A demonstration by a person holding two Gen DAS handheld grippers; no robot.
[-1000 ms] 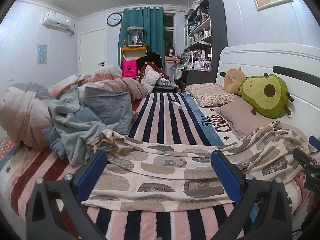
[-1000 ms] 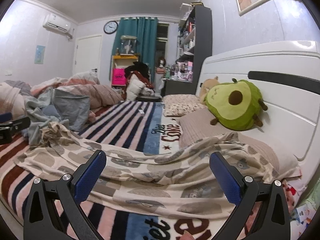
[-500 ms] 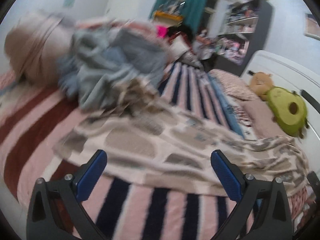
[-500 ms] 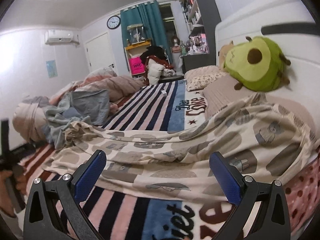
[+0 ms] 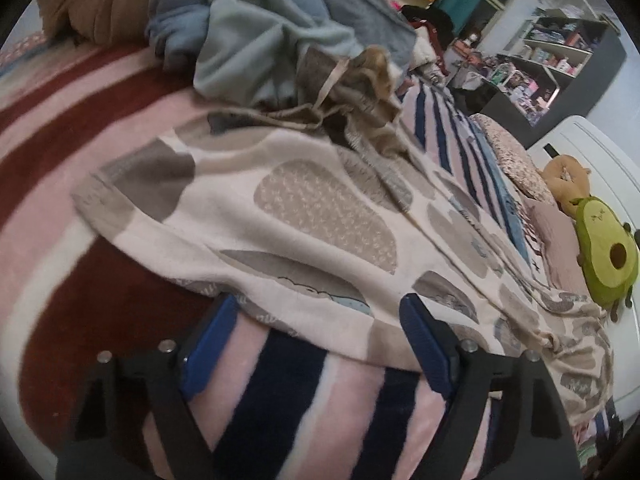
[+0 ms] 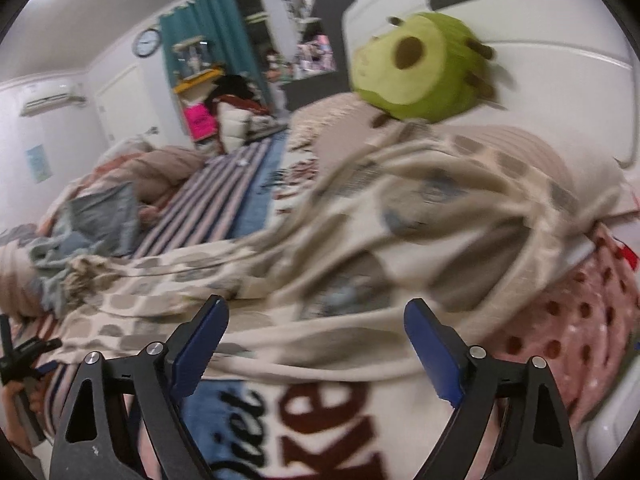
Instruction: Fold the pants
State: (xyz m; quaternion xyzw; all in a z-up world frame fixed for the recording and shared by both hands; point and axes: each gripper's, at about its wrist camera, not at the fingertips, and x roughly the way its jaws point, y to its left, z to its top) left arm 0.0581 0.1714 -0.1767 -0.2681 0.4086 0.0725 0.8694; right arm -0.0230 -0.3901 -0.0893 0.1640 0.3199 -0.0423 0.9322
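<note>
Cream pants (image 5: 320,216) with grey bear patches lie spread across the striped blanket (image 5: 280,392); their drawstring waist (image 5: 352,80) is bunched at the far end. My left gripper (image 5: 316,312) hovers low over the near hem, and its jaws are closing with the hem edge between the blue fingertips (image 5: 412,320), which are not pressing on it. In the right wrist view the pants (image 6: 360,220) drape over a pillow towards the headboard. My right gripper (image 6: 316,308) is also closing, with the cloth edge between its tips but not gripped.
A heap of blue-grey clothes (image 5: 256,28) and a rolled quilt (image 5: 88,4) lie beyond the waist. An avocado plush (image 6: 416,64) and pillows sit by the white headboard (image 6: 552,92). A polka-dot sheet (image 6: 568,332) shows at the right. A hand with the other gripper (image 6: 24,356) is at the left edge.
Both grippers have dropped towards the pants and rolled, so the cloth now fills each view. Their jaws stand a little narrower than before.
</note>
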